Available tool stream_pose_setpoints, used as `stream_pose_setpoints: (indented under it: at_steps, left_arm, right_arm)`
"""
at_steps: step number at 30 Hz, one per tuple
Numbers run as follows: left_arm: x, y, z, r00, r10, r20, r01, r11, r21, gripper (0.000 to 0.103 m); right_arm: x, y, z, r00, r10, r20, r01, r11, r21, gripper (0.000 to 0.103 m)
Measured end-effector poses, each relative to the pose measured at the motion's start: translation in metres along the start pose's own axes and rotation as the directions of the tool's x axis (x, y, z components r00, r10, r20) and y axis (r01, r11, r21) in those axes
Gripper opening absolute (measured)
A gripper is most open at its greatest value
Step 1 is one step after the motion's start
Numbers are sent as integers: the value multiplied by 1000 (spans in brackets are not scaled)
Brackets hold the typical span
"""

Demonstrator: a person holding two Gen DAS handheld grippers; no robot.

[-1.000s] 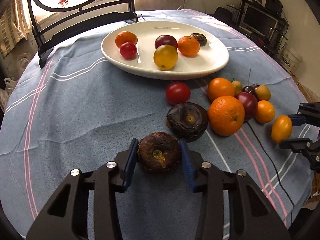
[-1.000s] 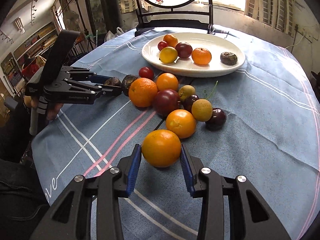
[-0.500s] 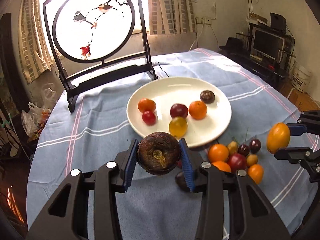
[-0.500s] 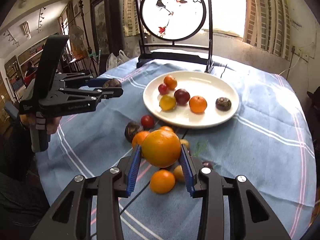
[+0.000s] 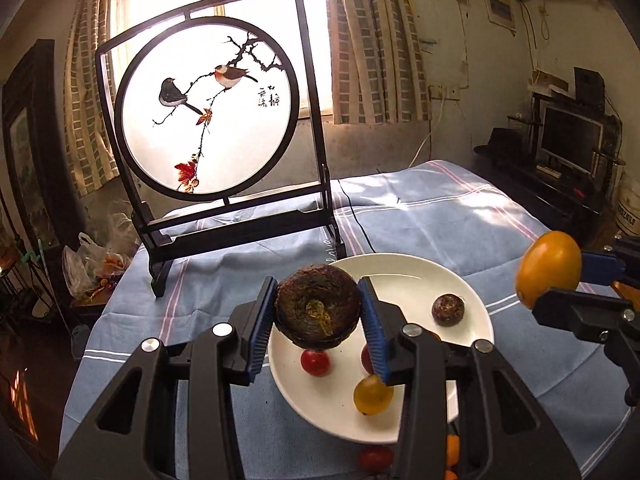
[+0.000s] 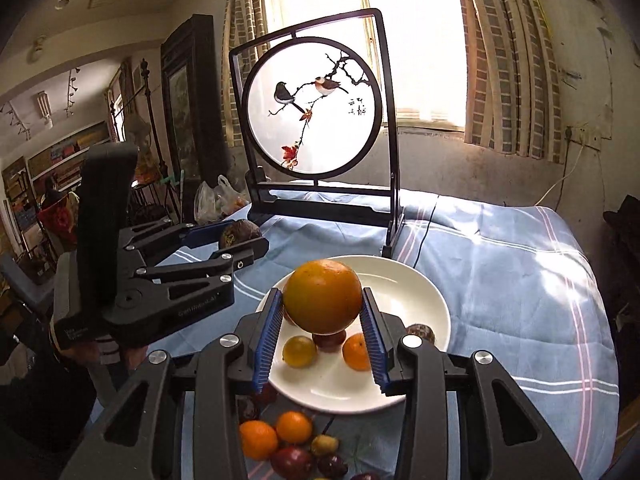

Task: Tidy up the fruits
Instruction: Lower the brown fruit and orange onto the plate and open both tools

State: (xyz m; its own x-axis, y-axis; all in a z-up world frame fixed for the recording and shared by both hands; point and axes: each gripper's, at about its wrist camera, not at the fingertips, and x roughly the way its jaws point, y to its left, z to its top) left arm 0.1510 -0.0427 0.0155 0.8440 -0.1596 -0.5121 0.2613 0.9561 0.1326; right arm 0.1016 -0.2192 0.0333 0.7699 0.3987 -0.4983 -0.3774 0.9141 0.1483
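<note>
My left gripper [image 5: 318,326] is shut on a dark wrinkled fruit [image 5: 317,312], held in the air above the near left part of the white plate [image 5: 400,276]. My right gripper [image 6: 322,334] is shut on a large orange [image 6: 322,297], held above the same plate [image 6: 416,292]. The plate holds a red tomato [image 5: 315,362], a yellow fruit [image 5: 372,395] and a dark fruit [image 5: 448,309]. The right gripper with its orange [image 5: 548,268] shows at the right of the left wrist view. The left gripper [image 6: 240,240] shows at the left of the right wrist view.
A black-framed round bird screen [image 5: 208,108] stands at the table's far edge behind the plate. Several loose oranges and dark fruits [image 6: 288,440] lie on the blue striped cloth [image 6: 500,264] in front of the plate. A thin black cord [image 5: 356,216] runs across the cloth.
Both grippers have risen from the table with their fruits and moved forward over the plate. The loose fruit pile now lies below and behind them.
</note>
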Motion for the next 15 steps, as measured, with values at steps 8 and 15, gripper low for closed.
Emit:
stream_pose_setpoints:
  at_steps: [8,15]
  left_arm:
    - [34,8,-10,998,41,-46,-42,999,-27,40]
    - [49,12,-17,995,56,-80,-58,998,-26,40]
  right_arm:
    - [41,1,8,1000,13,-21,-13,1000,1,40]
    - [54,-5,2,999,5,-41,-4,1000,11,40]
